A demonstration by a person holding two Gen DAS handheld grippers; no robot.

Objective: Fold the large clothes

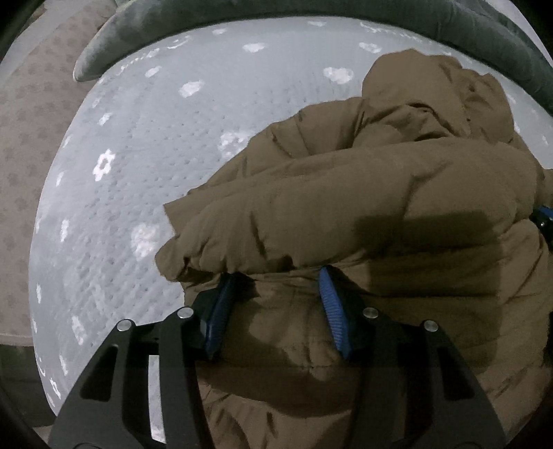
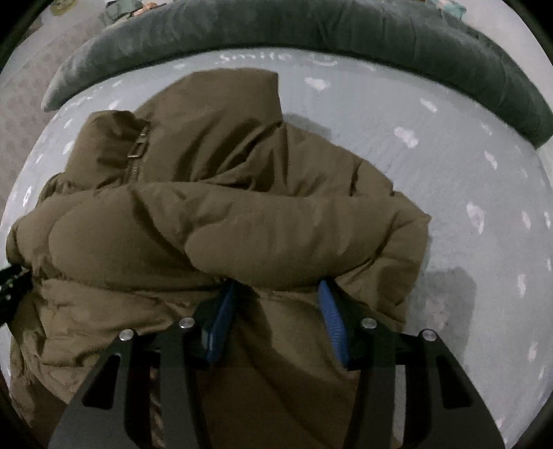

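Observation:
A puffy brown jacket (image 1: 363, 193) lies bunched on a pale patterned bed sheet (image 1: 166, 114), with a thick roll of it folded over towards me. My left gripper (image 1: 276, 273) points steeply down at the jacket's left end. Its blue pads (image 1: 328, 304) press on a wad of padded fabric, and the tips are tucked under the roll. In the right wrist view the same jacket (image 2: 242, 221) shows its zip pull at the upper left. My right gripper (image 2: 276, 283) clamps the fabric near the right end in the same way.
A long dark green bolster (image 2: 311, 31) curves along the far edge of the bed. Bare sheet (image 2: 466, 179) lies right of the jacket. A beige patterned surface (image 1: 24, 145) runs beyond the bed's left edge. A black part of the other gripper (image 2: 10, 286) shows at the left rim.

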